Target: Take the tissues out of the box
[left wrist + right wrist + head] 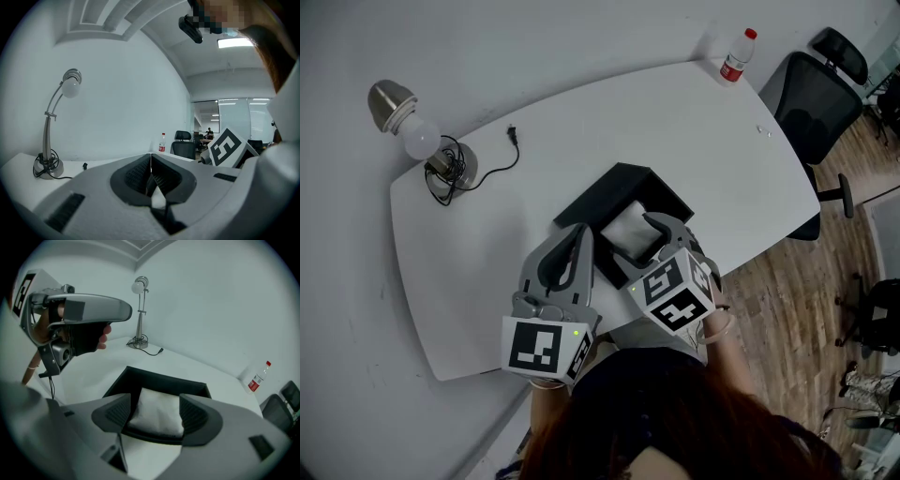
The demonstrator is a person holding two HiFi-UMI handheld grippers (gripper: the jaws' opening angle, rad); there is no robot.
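Note:
A black open box [623,178] sits on the white table [487,244] near its front edge. A white tissue pack [628,230] lies inside it. My right gripper [661,234] hangs over the box's near side. In the right gripper view the right gripper [154,404] is open. The tissue pack [159,413] shows between its pads, which do not press on it, inside the box [159,378]. My left gripper [579,234] is just left of the box, above the table, and its pads meet with nothing between them [151,171]. The right gripper view shows the left gripper [126,312] raised at the upper left.
A desk lamp [412,127] with a trailing cable and plug [514,133] stands at the table's far left. At the far right corner is a red-capped bottle [736,54]. Beyond the right edge, a black office chair [816,103] stands on the wooden floor.

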